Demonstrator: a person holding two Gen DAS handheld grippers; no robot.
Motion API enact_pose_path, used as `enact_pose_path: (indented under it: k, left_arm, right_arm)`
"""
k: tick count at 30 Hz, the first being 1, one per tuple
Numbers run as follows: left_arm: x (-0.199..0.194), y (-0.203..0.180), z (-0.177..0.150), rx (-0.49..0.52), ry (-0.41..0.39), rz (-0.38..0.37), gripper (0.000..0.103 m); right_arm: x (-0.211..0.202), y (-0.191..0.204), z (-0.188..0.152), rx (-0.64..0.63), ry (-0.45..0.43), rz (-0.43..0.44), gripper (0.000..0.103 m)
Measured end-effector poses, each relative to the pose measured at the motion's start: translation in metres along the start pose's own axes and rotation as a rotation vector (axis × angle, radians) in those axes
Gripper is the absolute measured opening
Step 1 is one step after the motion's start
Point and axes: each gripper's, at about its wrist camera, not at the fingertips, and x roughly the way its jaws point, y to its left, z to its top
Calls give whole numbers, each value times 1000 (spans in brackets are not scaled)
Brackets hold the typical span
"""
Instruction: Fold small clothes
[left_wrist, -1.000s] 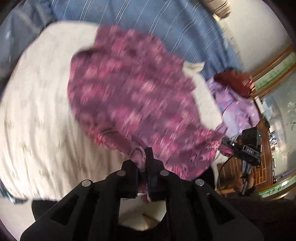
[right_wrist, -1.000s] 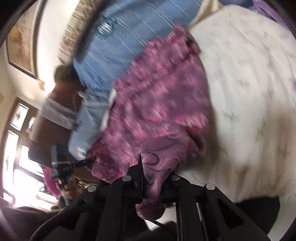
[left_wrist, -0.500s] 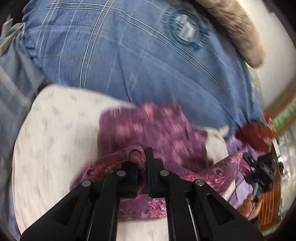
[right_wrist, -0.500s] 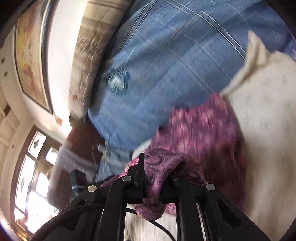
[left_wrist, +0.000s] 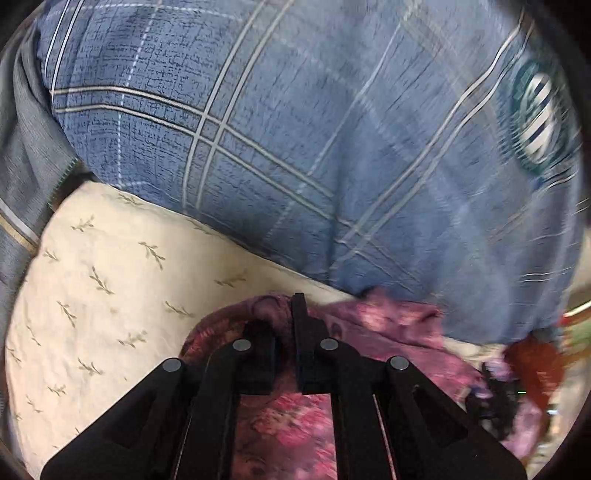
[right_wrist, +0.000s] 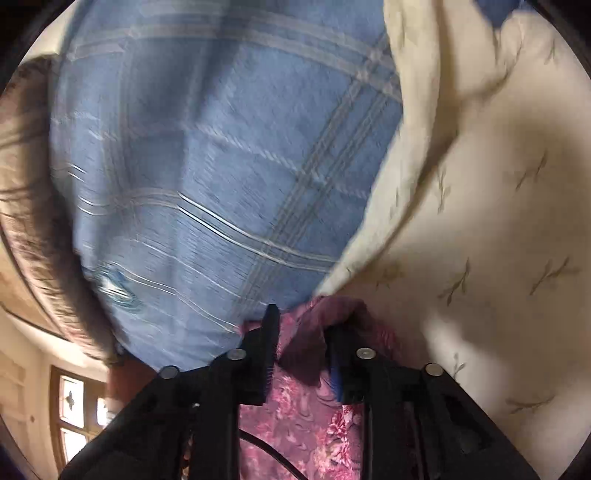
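A round green-and-white emblem (left_wrist: 541, 118) at the upper right of the blue plaid pillow (left_wrist: 314, 147) is too blurred to read. Both the left gripper (left_wrist: 282, 332) and right gripper (right_wrist: 303, 343) pinch the purple floral garment (left_wrist: 369, 332), bunched low in frame on the cream sheet (left_wrist: 103, 273). Since a second ago both have swung forward; the pillow now fills each view.

The right gripper (right_wrist: 301, 345) was closed on a bunched fold of the purple floral garment (right_wrist: 314, 435), fabric pinched between both fingers. The garment lay near, on a cream leaf-print sheet (right_wrist: 498, 240) extending right. A blue plaid pillow (right_wrist: 207, 166) occupied the far left, touching the garment's far edge. A window (right_wrist: 74, 413) showed lower left.
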Motion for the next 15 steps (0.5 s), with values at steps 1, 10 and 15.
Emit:
enact_pose_path:
  k: [1, 10, 15]
  left_arm:
    - [-8, 2, -4, 7, 2, -9, 6]
    - [-49, 4, -5, 11, -34, 123, 23]
    - [-58, -36, -1, 227, -112, 459, 58]
  right_arm:
    - [-10, 2, 0, -1, -19, 11, 38]
    - [-101, 24, -40, -110, -45, -52, 57]
    - [-122, 27, -80, -213, 30, -134, 57]
